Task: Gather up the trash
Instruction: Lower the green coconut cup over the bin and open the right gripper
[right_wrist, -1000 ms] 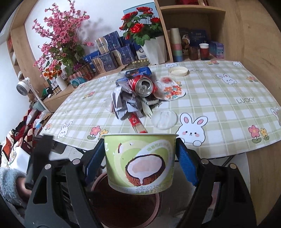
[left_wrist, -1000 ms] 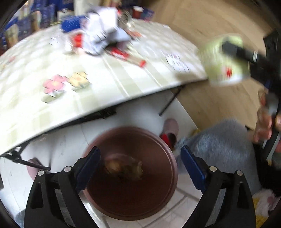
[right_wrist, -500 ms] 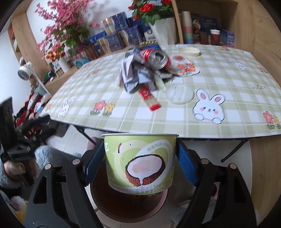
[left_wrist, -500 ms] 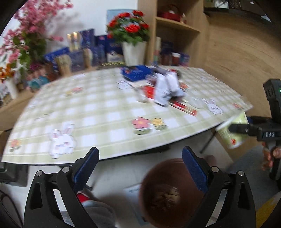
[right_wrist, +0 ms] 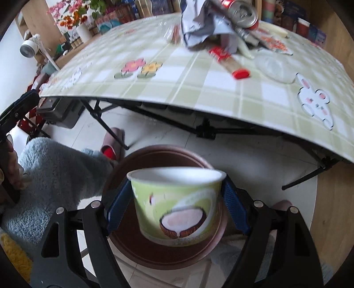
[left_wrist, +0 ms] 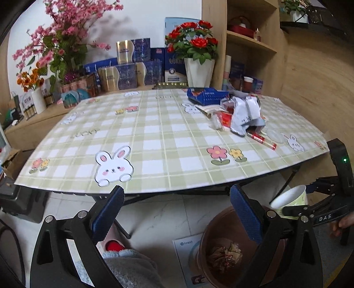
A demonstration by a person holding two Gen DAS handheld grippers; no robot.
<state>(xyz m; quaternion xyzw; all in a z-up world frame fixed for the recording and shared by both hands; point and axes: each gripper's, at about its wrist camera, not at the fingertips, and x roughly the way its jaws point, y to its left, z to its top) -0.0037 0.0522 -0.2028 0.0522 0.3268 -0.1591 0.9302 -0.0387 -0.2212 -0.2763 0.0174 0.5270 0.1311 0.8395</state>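
My right gripper (right_wrist: pixel 176 210) is shut on a green paper cup (right_wrist: pixel 177 206) with a coconut picture and holds it right above the brown trash bin (right_wrist: pixel 124 170); the cup also shows in the left wrist view (left_wrist: pixel 289 199). The bin (left_wrist: pixel 212 223) stands on the floor by the table and holds crumpled trash (left_wrist: pixel 223 254). My left gripper (left_wrist: pixel 174 212) is open and empty, in front of the table's near edge. A trash pile lies on the checked table: grey crumpled wrapper (left_wrist: pixel 245 115), red stick pack (left_wrist: pixel 263 139), can (right_wrist: pixel 240 11), clear lid (right_wrist: pixel 274 66).
A blue box (left_wrist: pixel 205 95) lies behind the pile. Flower vases and boxes stand along the back shelf (left_wrist: pixel 124 66). A wooden shelf unit (left_wrist: pixel 250 44) is at the right. Folding table legs (right_wrist: pixel 99 119), a slipper (right_wrist: pixel 112 146) and a fuzzy grey sleeve (right_wrist: pixel 55 164) are near the bin.
My right gripper has lowered and tilted down with the cup over the bin. My left gripper has swung up and back from over the bin and faces the table.
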